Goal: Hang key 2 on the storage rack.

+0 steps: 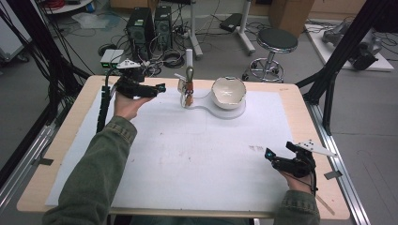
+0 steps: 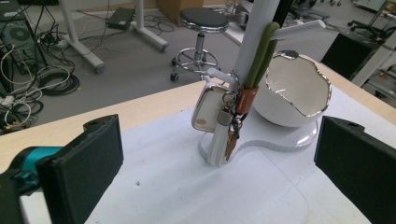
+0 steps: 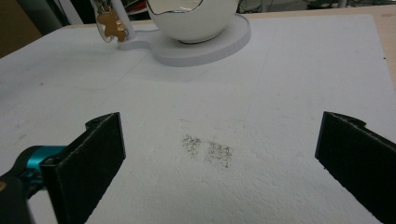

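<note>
Covering table: white sheet | smudge | floor: cables, stool

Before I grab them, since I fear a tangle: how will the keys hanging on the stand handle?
The keys hang loose from a green loop, so they will probably swing and flop. Several pieces dangle together and may splay. The left gripper, jaws wide open, would likely need the loop lifted off the stand's peg.

No text, label, brand or number can be read anywhere; the dark smudges on the white surface form no letters or legible signs.
</note>
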Available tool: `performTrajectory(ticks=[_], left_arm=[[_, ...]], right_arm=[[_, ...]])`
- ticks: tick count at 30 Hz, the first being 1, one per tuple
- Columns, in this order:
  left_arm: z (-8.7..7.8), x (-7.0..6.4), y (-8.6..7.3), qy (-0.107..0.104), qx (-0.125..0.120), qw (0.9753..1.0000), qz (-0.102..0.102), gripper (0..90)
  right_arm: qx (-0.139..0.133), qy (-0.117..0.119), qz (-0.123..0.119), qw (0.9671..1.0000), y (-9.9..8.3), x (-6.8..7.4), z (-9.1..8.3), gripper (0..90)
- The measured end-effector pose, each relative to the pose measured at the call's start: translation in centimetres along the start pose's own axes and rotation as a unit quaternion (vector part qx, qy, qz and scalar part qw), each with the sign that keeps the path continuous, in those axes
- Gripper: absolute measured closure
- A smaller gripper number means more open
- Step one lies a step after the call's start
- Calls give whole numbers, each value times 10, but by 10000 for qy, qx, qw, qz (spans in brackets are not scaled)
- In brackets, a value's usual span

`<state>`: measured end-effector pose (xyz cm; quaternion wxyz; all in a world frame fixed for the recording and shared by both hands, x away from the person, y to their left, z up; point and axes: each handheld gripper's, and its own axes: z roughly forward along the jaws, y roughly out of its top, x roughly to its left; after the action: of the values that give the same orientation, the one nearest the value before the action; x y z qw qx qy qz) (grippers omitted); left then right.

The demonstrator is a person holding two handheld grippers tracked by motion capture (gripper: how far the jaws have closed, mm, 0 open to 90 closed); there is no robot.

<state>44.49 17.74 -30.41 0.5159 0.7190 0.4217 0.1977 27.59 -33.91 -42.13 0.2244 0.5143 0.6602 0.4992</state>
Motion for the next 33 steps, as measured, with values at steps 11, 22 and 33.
performTrajectory(ticks=[11, 22, 33], left_arm=[[-16, 3, -15, 59, -54, 10000, 45, 17], [-29, 8, -33, 167, 15, 9999, 16, 17], [-43, 13, -59, 219, -6, 9997, -89, 17]], right_arm=[[6, -9, -12, 10000, 0, 1, 0, 5], [23, -4, 5, 10000, 0, 2, 1, 5], [15, -1, -4, 10000, 0, 2, 1, 5]])
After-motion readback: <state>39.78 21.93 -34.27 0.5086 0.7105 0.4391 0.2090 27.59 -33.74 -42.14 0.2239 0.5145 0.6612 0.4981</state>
